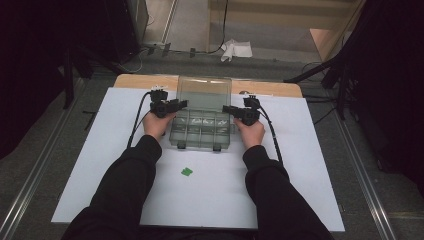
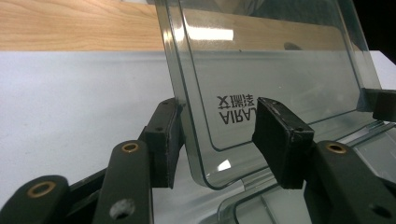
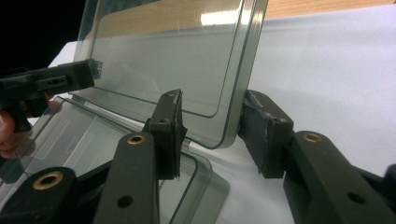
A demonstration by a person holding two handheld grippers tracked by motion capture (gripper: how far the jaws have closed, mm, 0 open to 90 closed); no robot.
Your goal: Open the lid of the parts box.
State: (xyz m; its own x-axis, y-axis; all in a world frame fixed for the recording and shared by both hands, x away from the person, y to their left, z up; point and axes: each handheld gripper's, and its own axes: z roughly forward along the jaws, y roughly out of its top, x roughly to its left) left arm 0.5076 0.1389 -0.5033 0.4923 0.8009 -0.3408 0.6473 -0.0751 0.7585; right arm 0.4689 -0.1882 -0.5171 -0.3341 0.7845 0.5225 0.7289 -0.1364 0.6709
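One clear box (image 1: 202,130), one raised lid (image 1: 205,93), two grippers, one green scrap (image 1: 187,172)

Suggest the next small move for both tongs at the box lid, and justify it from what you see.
Probably draw both tongs back off the lid: it stands raised above the compartment box, and the left tongs and right tongs straddle its edges with visible gaps, not pinching it.
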